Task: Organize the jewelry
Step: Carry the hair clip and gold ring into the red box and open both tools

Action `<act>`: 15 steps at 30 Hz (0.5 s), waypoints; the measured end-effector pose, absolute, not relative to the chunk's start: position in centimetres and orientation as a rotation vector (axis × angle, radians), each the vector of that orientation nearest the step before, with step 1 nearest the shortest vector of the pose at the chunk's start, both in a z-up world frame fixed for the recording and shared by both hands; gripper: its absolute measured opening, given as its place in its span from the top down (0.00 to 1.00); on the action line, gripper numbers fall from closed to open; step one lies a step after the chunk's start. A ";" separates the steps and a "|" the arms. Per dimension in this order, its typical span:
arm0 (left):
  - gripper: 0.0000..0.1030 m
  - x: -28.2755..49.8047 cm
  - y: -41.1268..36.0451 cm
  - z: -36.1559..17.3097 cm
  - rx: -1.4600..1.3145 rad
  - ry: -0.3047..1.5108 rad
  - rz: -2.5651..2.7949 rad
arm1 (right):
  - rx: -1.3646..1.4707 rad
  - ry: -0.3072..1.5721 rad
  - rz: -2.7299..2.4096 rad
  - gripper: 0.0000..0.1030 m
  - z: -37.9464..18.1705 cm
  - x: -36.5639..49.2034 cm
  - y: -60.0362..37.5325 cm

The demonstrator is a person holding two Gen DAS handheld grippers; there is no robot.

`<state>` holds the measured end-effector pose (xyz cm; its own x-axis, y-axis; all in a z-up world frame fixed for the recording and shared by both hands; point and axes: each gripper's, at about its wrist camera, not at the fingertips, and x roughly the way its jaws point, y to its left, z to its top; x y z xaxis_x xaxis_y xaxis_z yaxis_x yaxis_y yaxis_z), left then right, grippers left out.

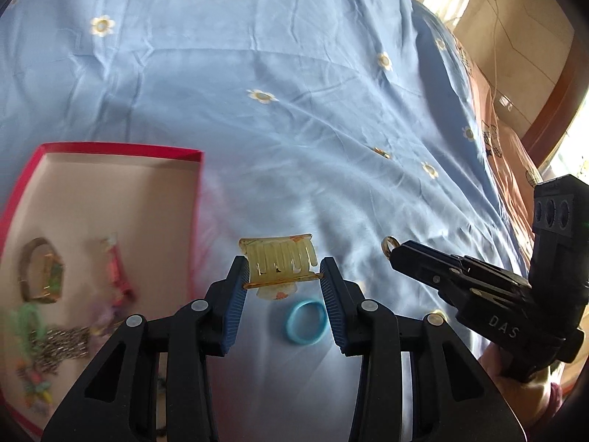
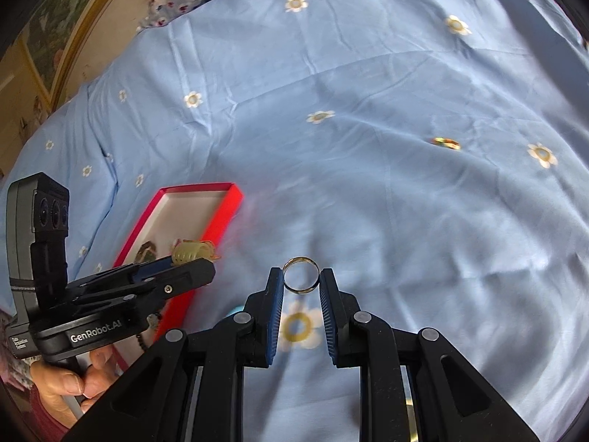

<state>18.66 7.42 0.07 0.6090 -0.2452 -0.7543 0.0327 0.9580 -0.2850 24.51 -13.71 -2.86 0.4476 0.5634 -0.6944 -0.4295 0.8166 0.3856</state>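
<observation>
With the left gripper (image 1: 282,276) clamped on the yellow hair claw (image 1: 279,263) and the right gripper (image 2: 301,275) pinching a thin ring (image 2: 301,274), either could slip before reaching the red box (image 1: 110,149) at left.

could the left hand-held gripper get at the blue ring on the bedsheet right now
Probably not yet: the left hand-held gripper is already shut on a translucent yellow plastic hair claw. The light blue plastic ring lies uncovered on the bedsheet just below it.
</observation>
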 end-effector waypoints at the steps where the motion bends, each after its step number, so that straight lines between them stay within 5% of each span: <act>1: 0.63 18.4 7.9 0.2 -0.257 0.900 -0.156 | 0.157 0.917 0.626 0.80 -2.7 24.3 -13.2; 15: 0.63 15.1 14.0 1.1 -0.307 0.863 -0.058 | 0.098 0.913 0.736 0.80 -1.5 23.1 -6.6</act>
